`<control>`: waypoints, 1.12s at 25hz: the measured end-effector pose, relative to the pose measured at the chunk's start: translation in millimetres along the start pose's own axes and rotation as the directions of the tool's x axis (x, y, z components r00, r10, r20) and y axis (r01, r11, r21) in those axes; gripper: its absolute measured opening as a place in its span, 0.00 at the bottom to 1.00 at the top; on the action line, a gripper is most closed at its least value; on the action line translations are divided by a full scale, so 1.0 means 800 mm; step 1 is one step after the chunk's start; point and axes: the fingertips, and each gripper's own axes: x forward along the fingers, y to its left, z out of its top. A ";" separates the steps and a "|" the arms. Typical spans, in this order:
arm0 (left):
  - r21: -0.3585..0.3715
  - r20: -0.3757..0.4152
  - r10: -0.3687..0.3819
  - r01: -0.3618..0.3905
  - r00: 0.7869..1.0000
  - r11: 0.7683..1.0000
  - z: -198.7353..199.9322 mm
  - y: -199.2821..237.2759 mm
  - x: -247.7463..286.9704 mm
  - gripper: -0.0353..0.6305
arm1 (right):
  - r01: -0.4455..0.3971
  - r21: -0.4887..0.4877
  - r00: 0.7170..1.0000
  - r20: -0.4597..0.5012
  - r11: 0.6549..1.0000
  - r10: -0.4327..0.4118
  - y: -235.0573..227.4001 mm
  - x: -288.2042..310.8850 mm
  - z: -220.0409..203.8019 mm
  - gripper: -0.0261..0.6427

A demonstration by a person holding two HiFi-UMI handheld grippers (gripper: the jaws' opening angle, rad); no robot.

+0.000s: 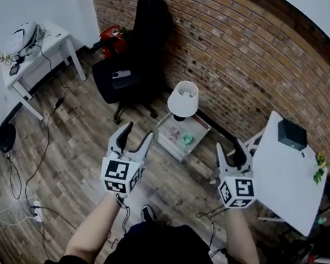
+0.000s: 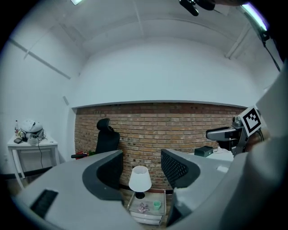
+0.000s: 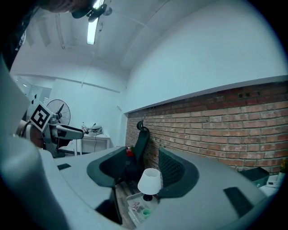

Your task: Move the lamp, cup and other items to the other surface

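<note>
Left hand-held gripper (image 1: 135,135): released, jaws apart, nothing between them, above the wooden floor.
Right hand-held gripper (image 1: 230,150): likewise released and empty.
Lamp (image 1: 183,99): upright on the low counter (image 1: 166,142) beyond both grippers, near the brick wall.
Cup (image 1: 187,139): green, on the same counter, just beside the lamp's base.
White counter (image 1: 286,174): at right, carrying a black box (image 1: 292,134).

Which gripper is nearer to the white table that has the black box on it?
Right. The right gripper hangs just left of the white table, jaws apart and empty. The left gripper is farther away, on the other side of the lamp.
</note>
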 end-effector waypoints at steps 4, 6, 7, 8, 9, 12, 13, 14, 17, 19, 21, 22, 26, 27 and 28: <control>-0.008 0.006 -0.041 0.041 0.999 0.999 0.002 0.028 0.021 0.43 | 0.029 -0.012 0.999 -0.015 1.000 -0.029 0.010 0.026 0.005 0.38; -0.017 0.003 -0.055 0.055 0.998 0.998 -0.001 0.038 0.030 0.43 | 0.028 -0.016 0.999 -0.021 0.999 -0.028 0.016 0.038 0.005 0.38; -0.023 0.000 -0.062 0.062 0.998 0.998 -0.003 0.042 0.034 0.43 | 0.026 -0.018 0.999 -0.025 1.000 -0.026 0.017 0.045 0.004 0.38; -0.029 -0.003 -0.067 0.067 0.998 0.997 -0.006 0.046 0.040 0.43 | 0.025 -0.019 0.999 -0.031 1.000 -0.026 0.017 0.052 0.002 0.38; -0.034 -0.007 -0.071 0.071 0.997 0.997 -0.010 0.049 0.047 0.43 | 0.025 -0.019 0.999 -0.037 1.000 -0.026 0.016 0.059 0.000 0.38; -0.045 -0.027 -0.077 0.076 0.997 0.996 -0.023 0.057 0.069 0.43 | 0.019 -0.012 0.998 -0.057 1.000 -0.019 0.007 0.084 -0.015 0.38; -0.045 -0.034 -0.078 0.076 0.996 0.996 -0.027 0.058 0.077 0.43 | 0.015 -0.006 0.998 -0.061 1.000 -0.015 0.003 0.093 -0.021 0.38; -0.043 -0.040 -0.077 0.075 0.996 0.996 -0.030 0.061 0.085 0.43 | 0.011 0.003 0.998 -0.063 1.000 -0.011 0.000 0.103 -0.026 0.38; -0.024 -0.050 -0.064 0.063 0.997 0.998 -0.031 0.073 0.109 0.43 | -0.006 0.032 0.998 -0.066 0.999 0.008 -0.011 0.136 -0.041 0.38; -0.010 -0.055 -0.055 0.055 0.997 0.998 -0.029 0.083 0.124 0.43 | -0.018 0.046 0.997 -0.069 0.999 0.022 -0.020 0.161 -0.049 0.38; 0.001 -0.067 -0.050 0.050 0.997 0.999 -0.027 0.092 0.142 0.43 | -0.033 0.059 0.997 -0.064 0.998 0.036 -0.030 0.188 -0.054 0.38; 0.002 -0.074 -0.047 0.047 0.996 0.999 -0.027 0.097 0.154 0.43 | -0.039 0.064 0.997 -0.061 0.997 0.043 -0.037 0.203 -0.055 0.38; -0.015 -0.099 -0.048 0.047 0.994 0.999 -0.037 0.108 0.218 0.43 | -0.058 0.073 0.996 -0.069 0.996 0.064 -0.076 0.263 -0.067 0.38; -0.021 -0.100 -0.050 0.048 0.994 0.999 -0.041 0.109 0.237 0.43 | -0.062 0.077 0.995 -0.079 0.995 0.068 -0.088 0.277 -0.073 0.38; -0.030 -0.102 -0.050 0.047 0.994 0.998 -0.044 0.109 0.255 0.43 | -0.063 0.081 0.993 -0.091 0.995 0.071 -0.101 0.290 -0.079 0.38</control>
